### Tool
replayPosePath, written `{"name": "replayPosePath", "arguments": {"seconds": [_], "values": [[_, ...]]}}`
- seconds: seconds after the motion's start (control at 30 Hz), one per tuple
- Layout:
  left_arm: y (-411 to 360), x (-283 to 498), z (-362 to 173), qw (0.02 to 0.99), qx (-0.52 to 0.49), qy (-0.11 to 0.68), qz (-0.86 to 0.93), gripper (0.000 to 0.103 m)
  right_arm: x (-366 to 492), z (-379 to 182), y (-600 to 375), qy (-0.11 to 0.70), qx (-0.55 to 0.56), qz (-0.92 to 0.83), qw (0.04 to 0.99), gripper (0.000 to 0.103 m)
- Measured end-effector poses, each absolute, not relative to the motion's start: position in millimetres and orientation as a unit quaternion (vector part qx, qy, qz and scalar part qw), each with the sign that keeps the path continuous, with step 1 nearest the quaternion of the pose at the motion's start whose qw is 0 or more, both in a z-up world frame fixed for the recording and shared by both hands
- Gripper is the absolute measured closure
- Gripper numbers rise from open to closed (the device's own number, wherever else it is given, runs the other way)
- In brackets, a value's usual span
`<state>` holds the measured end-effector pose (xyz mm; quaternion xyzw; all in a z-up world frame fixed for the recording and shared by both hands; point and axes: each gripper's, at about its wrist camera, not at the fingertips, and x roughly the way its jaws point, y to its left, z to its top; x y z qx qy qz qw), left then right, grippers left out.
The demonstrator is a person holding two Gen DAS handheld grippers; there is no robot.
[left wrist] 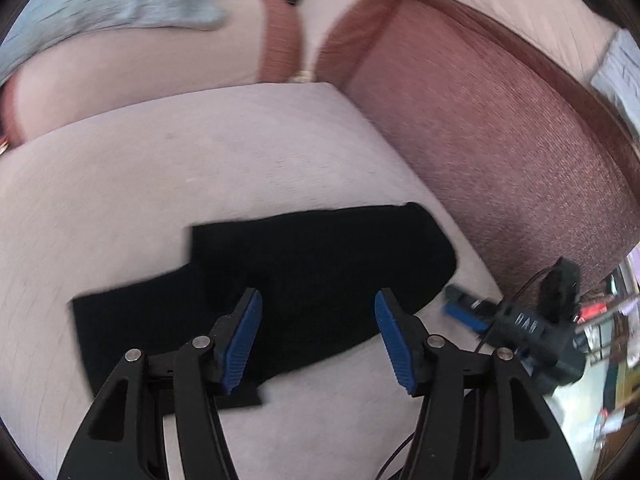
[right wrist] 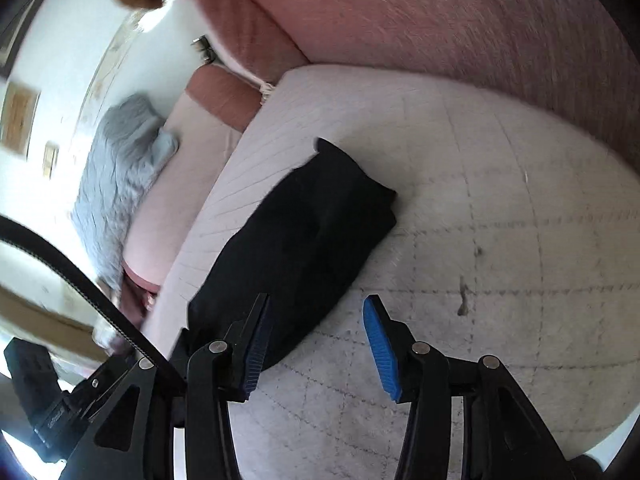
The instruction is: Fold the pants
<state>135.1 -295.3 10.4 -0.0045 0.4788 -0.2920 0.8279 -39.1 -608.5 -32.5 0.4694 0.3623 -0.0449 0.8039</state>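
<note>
Pants (left wrist: pixel 288 280), black and already folded into a compact bundle, lie flat on the pale seat cushion (left wrist: pixel 200 152) of the couch, near its front part and a little way from the reddish backrest (left wrist: pixel 480 128). Your left gripper (left wrist: pixel 318 340) hangs just above them with its blue-padded fingers (left wrist: pixel 244 344) spread apart and nothing between them; whether the tips touch the cloth you cannot tell from this angle. The near edge of the bundle is hidden behind the left gripper's frame, and the fabric is so dark that its layers and seams cannot be made out.

From the right wrist view the pants (right wrist: pixel 304 240) show as a long dark shape running away from the camera. Your right gripper (right wrist: pixel 316 344) is also spread wide and empty: its left finger sits over the near end of the bundle, covering that end, while the right finger is over bare cushion (right wrist: pixel 500 240).

A grey blanket (right wrist: pixel 120 184) lies on the neighbouring seat, blurred in both views. In the left view your right gripper (left wrist: pixel 472 308) shows only partly at the cushion's edge, smeared by motion.
</note>
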Motion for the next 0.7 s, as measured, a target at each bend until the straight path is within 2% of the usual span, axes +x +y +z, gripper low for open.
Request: {"name": "replayPosePath", "arguments": {"seconds": [0.27, 0.6, 0.7], "values": [[-404.7, 197.9, -3.2, 0.787, 0.056, 0.516, -0.334, 0.045, -18.3, -49.7, -613.4, 0.366, 0.485, -0.04, 0.793, 0.049], [-516.3, 253.9, -83.0, 0.699, 0.087, 0.607, -0.369, 0.045, -7.8, -58.1, -621.3, 0.348, 0.488, -0.037, 0.799, 0.05], [-536.7, 249.7, -94.5, 0.693, 0.118, 0.608, -0.368, 0.034, -5.7, -61.2, -624.6, 0.339, 0.493, -0.045, 0.8, 0.052]]}}
